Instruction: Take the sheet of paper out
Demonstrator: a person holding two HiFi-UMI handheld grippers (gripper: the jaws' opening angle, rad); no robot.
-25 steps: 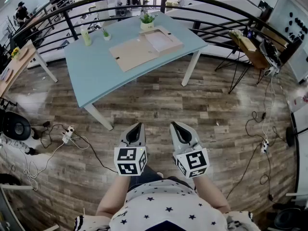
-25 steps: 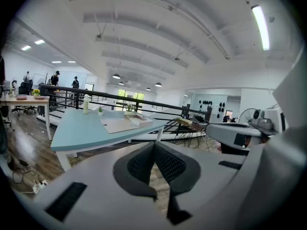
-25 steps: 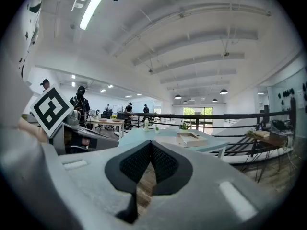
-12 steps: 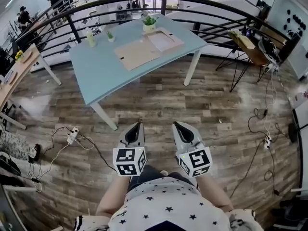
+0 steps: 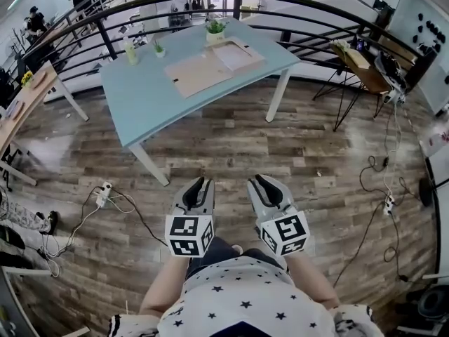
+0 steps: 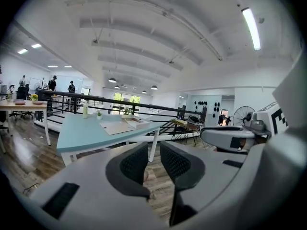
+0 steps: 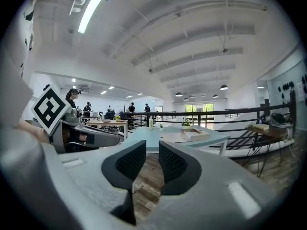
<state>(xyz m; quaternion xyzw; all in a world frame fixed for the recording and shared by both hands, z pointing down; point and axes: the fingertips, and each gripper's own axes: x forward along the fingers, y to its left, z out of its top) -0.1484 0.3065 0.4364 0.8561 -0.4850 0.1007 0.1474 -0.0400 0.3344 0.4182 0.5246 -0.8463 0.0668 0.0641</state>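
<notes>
An open flat cardboard box [image 5: 200, 70] lies on the far half of the light blue table [image 5: 140, 104]. A white sheet of paper [image 5: 236, 55] rests in its right half. Both grippers hang over the wooden floor, well short of the table and pointing toward it. My left gripper [image 5: 199, 182] has its jaws opening, slightly apart with nothing between them [image 6: 153, 150]. The jaws of my right gripper [image 5: 259, 180] are also opening, and the narrow gap between them is empty [image 7: 152, 147]. The box [image 6: 125, 124] shows far ahead of the left gripper, and the right gripper view has the box [image 7: 192, 134] too.
A potted plant [image 5: 215, 30], a small plant [image 5: 158, 48] and a bottle [image 5: 130, 51] stand at the table's far edge, before a black railing [image 5: 309, 9]. A wooden desk [image 5: 21, 97] is at left, a power strip with cables [image 5: 104, 194] on the floor, and a folding stand [image 5: 358, 62] at right.
Both grippers' jaws have parted a little from shut. The grippers and the head view have shifted slightly toward the table.
</notes>
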